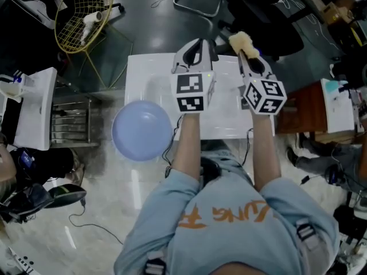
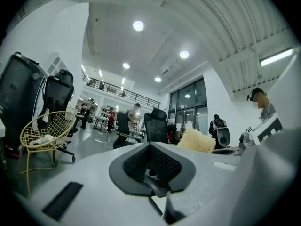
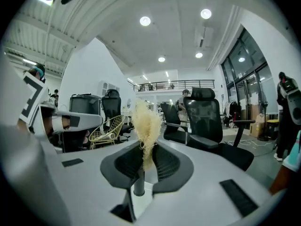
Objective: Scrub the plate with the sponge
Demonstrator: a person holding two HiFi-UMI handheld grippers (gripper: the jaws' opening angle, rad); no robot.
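In the head view a round pale blue plate [image 1: 141,130] lies at the front left corner of the white table [image 1: 149,73], jutting past its edge. Neither gripper touches it. My left gripper [image 1: 198,43] is held level over the table's middle, pointing away from me, its jaws shut with nothing between them [image 2: 151,161]. Just to its right, my right gripper [image 1: 248,53] is shut on a frayed yellow sponge [image 1: 241,40]. That sponge [image 3: 146,124] sticks up from between the right jaws [image 3: 143,161]. It also shows off to the right in the left gripper view [image 2: 196,140].
A yellow wire chair [image 1: 84,13] stands beyond the table's far left corner. A white shelf unit [image 1: 34,107] is at the left and a wooden table [image 1: 307,110] at the right. Black office chairs [image 3: 207,121] stand ahead. Cables lie on the floor.
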